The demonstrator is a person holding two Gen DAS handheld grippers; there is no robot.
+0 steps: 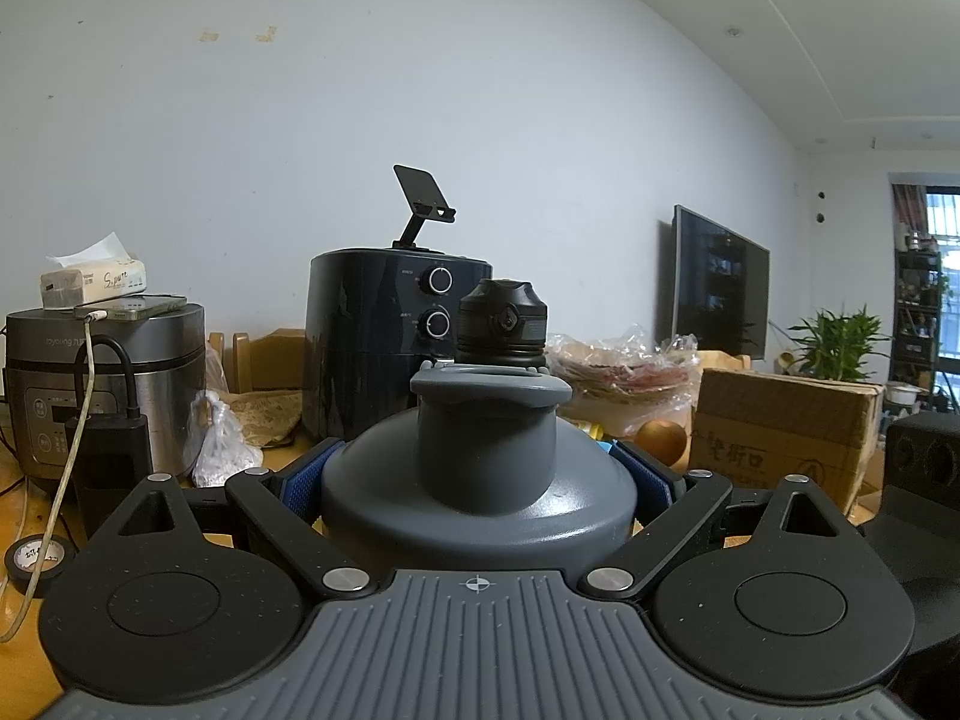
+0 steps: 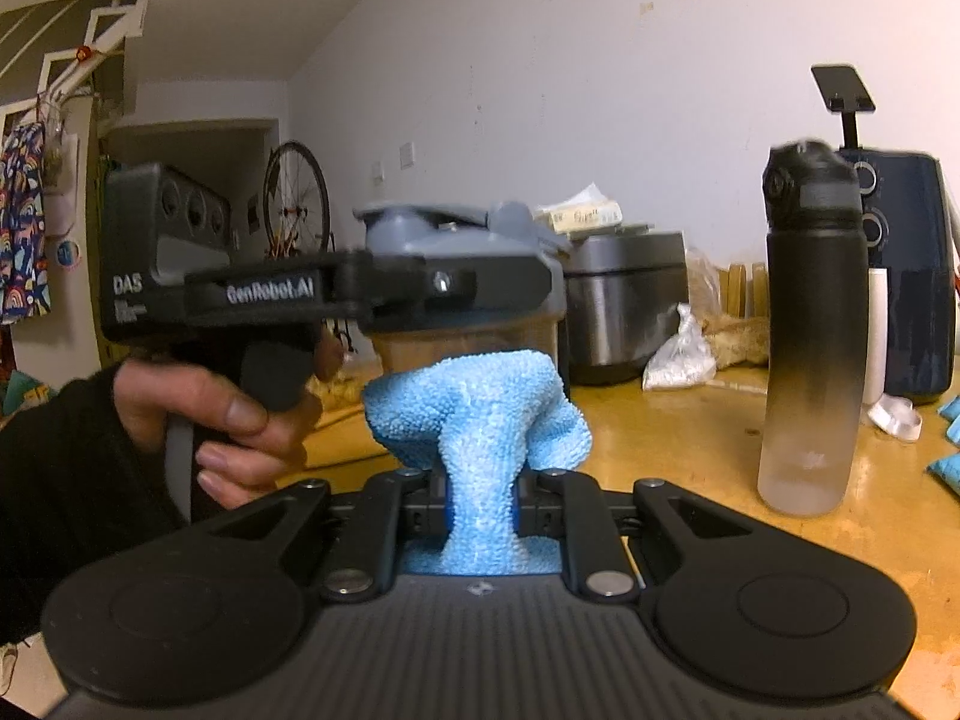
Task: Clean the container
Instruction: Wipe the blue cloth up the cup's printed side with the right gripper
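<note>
While the left gripper [image 1: 478, 483] was clamped on the lid of the grey container [image 1: 480, 456], its blue pads [image 1: 306, 480] pressed to either side, the vessel was held upright above the wooden table [image 2: 690, 420]. The right gripper [image 2: 480, 510] was clenched on a blue microfibre cloth [image 2: 480, 414], bunched just in front of the container's clear body; whether they touched could not be told. The left device was gripped by a hand [image 2: 222, 420] in a dark sleeve. A black bottle [image 2: 816, 324] was recorded standing apart to the right, an air fryer [image 1: 390, 336] and rice cooker [image 1: 102, 384] behind. Wiping was judged under way at most; no cleaned surface could be confirmed.
</note>
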